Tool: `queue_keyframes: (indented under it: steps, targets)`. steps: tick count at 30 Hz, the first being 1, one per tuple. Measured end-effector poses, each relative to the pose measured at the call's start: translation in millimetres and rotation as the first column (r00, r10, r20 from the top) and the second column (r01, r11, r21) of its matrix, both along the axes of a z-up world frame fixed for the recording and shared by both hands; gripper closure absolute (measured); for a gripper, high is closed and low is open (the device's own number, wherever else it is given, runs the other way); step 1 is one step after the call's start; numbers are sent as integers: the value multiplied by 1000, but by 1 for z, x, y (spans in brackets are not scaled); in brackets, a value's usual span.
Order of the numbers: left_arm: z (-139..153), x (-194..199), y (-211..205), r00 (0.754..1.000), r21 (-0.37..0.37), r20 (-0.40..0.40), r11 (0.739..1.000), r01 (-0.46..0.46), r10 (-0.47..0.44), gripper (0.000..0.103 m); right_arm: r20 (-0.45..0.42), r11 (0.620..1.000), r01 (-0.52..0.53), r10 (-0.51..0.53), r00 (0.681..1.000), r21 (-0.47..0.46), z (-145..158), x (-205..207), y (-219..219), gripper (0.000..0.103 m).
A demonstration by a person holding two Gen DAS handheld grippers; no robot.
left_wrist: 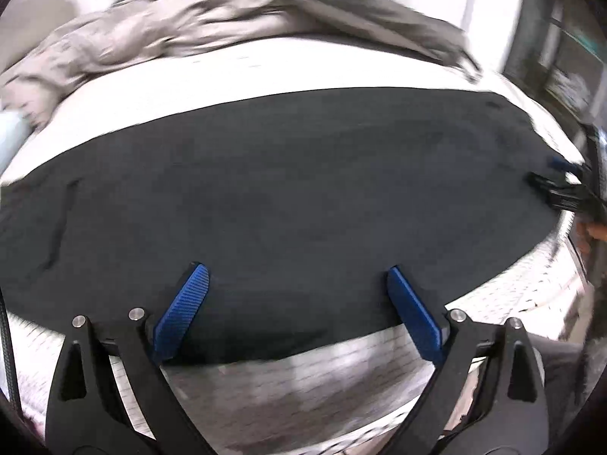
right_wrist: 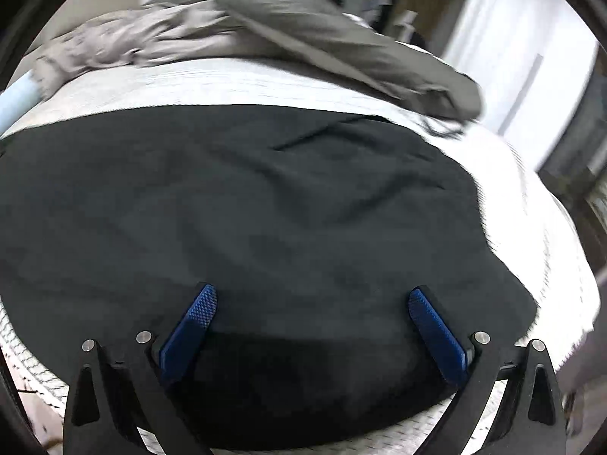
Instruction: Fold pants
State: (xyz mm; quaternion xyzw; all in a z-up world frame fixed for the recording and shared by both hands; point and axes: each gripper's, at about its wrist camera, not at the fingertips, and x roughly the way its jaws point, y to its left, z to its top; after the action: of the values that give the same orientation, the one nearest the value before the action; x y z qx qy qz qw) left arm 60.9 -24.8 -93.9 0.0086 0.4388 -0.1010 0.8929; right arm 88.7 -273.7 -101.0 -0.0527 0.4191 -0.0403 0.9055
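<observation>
Black pants [left_wrist: 284, 197] lie flat across a white textured bed surface [left_wrist: 288, 64], stretching left to right. My left gripper [left_wrist: 297, 273] is open, its blue pads spread over the pants' near edge, holding nothing. My right gripper shows at the far right of the left wrist view [left_wrist: 557, 178], at the pants' right end. In the right wrist view the pants [right_wrist: 265, 227] fill the middle, with a few soft creases. My right gripper [right_wrist: 311, 294] is open above the near part of the pants, empty.
A heap of grey and beige clothes [left_wrist: 212, 19] lies at the far side of the bed; it also shows in the right wrist view [right_wrist: 288, 26]. A pale blue object [right_wrist: 17, 96] sits at the far left. The bed's right edge [right_wrist: 561, 250] drops off.
</observation>
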Motion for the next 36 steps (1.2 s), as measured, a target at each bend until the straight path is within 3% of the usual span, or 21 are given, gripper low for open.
queue_keyframes:
  steps: [3, 7, 12, 14, 16, 18, 21, 23, 24, 26, 28, 30, 33, 36]
  targets:
    - [7, -10, 36, 998, -28, 1, 997, -66, 66, 9, 19, 998, 32, -33, 999, 58, 8, 3, -16, 1]
    - [10, -17, 44, 997, -26, 9, 997, -74, 74, 9, 45, 977, -16, 6, 999, 213, 25, -1, -7, 1]
    - [9, -13, 24, 998, -18, 6, 998, -63, 63, 9, 93, 972, -224, 216, 972, 75, 35, -18, 85, 1]
    - [9, -5, 0, 999, -6, 12, 1000, -30, 30, 9, 50, 953, -300, 298, 953, 38, 21, -18, 117, 1]
    - [5, -5, -4, 1000, 21, 6, 1000, -18, 18, 8, 22, 943, -332, 332, 943, 7, 7, -17, 124, 1]
    - [2, -5, -10, 1000, 21, 6, 1000, -9, 9, 8, 26, 936, -345, 344, 938, 68, 2, -13, 104, 1]
    - [1, -4, -10, 1000, 15, 6, 1000, -5, 5, 6, 10, 976, -215, 215, 977, 45, -3, -9, 50, 1]
    - [1, -3, -11, 1000, 16, 5, 1000, -7, 7, 6, -1, 999, -31, 31, 1000, 40, -13, -7, -2, 1]
    - [0, -2, -12, 1000, 20, 4, 1000, -10, 9, 6, 9, 993, 67, -68, 998, 96, -19, -7, -31, 1]
    - [2, -4, -14, 1000, 22, 4, 999, -28, 27, 6, 8, 954, 184, -191, 982, 237, -24, -10, -68, 1]
    - [6, -5, -10, 998, 4, -7, 998, -59, 59, 10, 8, 922, 209, -224, 975, 326, -17, -15, -77, 2]
    - [14, -13, -6, 996, -62, -16, 995, -83, 82, 15, 36, 892, 147, -179, 983, 428, -2, -26, -71, 3]
    - [23, -28, -1, 995, -177, -23, 980, -96, 93, 20, 87, 766, -5, -67, 994, 643, 16, -42, -47, 3]
    - [22, -38, 3, 992, -279, -72, 952, -124, 108, 29, 110, 665, -90, 12, 994, 742, 18, -48, -5, 4]
